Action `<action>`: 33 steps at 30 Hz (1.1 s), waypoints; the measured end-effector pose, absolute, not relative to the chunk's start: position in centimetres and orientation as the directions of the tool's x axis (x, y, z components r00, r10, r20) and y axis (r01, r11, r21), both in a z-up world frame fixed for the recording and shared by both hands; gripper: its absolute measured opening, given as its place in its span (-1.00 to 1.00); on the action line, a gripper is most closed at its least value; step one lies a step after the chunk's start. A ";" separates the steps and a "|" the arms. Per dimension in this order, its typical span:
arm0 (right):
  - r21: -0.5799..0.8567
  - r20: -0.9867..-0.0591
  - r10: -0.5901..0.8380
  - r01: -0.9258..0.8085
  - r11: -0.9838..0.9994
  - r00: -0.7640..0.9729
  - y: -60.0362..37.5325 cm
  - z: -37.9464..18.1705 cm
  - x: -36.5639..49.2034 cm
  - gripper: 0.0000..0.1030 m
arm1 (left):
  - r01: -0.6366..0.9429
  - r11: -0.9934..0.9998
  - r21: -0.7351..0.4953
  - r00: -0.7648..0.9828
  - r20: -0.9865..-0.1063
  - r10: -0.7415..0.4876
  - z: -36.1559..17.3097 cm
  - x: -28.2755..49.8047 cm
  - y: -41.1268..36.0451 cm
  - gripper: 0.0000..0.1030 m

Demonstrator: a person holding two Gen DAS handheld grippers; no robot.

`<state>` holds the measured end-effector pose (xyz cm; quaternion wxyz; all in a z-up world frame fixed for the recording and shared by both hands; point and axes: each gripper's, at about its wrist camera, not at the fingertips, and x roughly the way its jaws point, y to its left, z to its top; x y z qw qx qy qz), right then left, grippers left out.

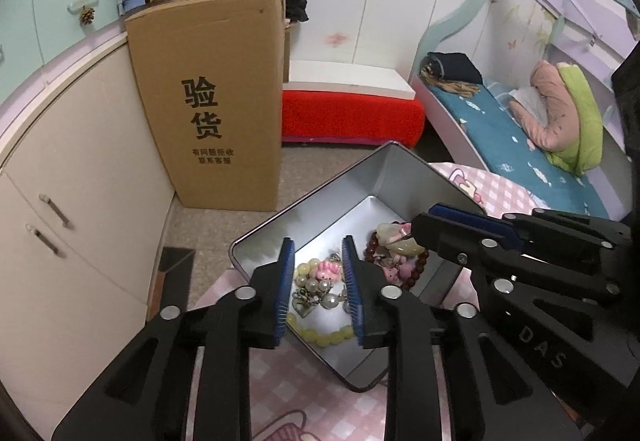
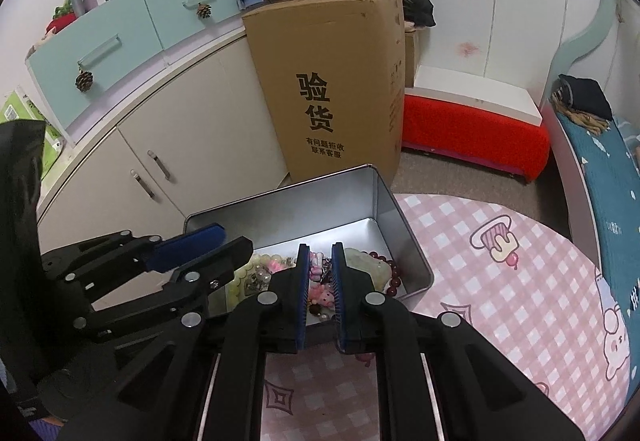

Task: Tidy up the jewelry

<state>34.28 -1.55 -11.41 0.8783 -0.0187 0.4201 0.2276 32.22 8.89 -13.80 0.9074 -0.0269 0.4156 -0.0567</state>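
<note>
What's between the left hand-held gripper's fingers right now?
In the left wrist view, the left hand-held gripper brackets pearl beads and a pink charm inside the tin.

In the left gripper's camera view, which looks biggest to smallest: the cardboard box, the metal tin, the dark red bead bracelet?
1. cardboard box
2. metal tin, though it sits nearer the camera, which flatters it
3. dark red bead bracelet, partly hidden

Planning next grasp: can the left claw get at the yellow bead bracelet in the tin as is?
Probably yes. The left claw is open above the open tin, the yellow bead bracelet lies uncovered near the tin's front wall, and the right claw sits off to the side.
</note>
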 end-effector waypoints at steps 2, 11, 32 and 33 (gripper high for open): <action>0.159 -0.748 0.380 -0.408 0.899 0.544 -1.8 -11.5 34.4 -0.79 | 0.069 0.994 -0.089 0.653 -0.749 -0.113 -13.6 32.1 8.9 -0.30; 0.176 -0.749 0.385 -0.397 0.901 0.539 -2.2 -11.6 34.8 -0.73 | 0.063 0.993 -0.104 0.654 -0.747 -0.120 -13.4 32.0 8.9 -0.24; 0.193 -0.734 0.365 -0.340 0.921 0.573 -4.3 -10.9 34.8 -0.06 | 0.033 0.992 -0.124 0.678 -0.726 -0.113 -11.5 31.0 9.8 0.06; 0.197 -0.731 0.367 -0.337 0.921 0.575 -4.5 -10.7 34.6 -0.04 | 0.031 0.992 -0.125 0.681 -0.723 -0.113 -11.3 30.9 9.8 0.14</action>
